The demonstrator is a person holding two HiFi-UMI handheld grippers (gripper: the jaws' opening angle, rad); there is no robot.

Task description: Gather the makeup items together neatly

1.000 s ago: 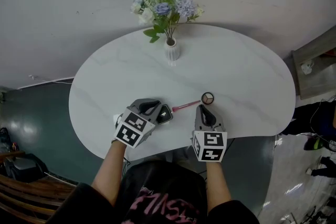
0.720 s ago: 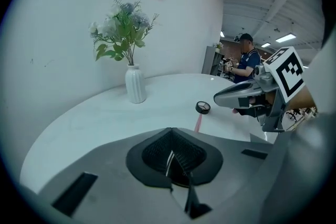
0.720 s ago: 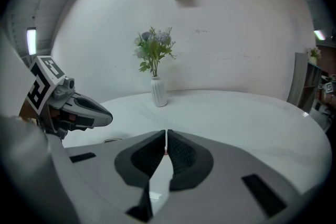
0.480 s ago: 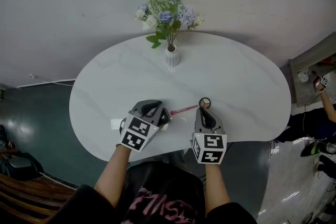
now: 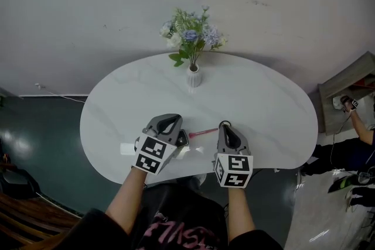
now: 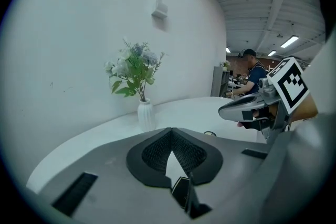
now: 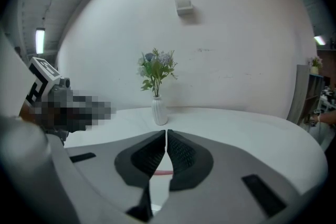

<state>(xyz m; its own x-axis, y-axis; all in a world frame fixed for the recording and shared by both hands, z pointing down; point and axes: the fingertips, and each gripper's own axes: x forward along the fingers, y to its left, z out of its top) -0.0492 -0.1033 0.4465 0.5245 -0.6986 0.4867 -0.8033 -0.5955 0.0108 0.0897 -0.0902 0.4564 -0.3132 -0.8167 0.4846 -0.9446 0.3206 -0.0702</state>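
- The slim pink makeup stick [image 5: 203, 133] lies flat between the left claw [image 6: 171, 134] and the right claw [image 7: 166, 134]. A small dark-rimmed round pot [image 6: 210, 134] sits just past the right claw's tip.
- Risk: a low sweep could roll the smooth, thin stick off the white oval table [image 5: 269, 102].
- Both claws' jaws are together, gripping nothing.

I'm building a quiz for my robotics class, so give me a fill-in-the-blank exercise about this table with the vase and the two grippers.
1. The flowers stand in a ___ vase.
2. The left gripper and the right gripper both have their jaws ___.
3. The pink makeup stick lies on the table ___ the two grippers.

Missing words: white; shut; between.
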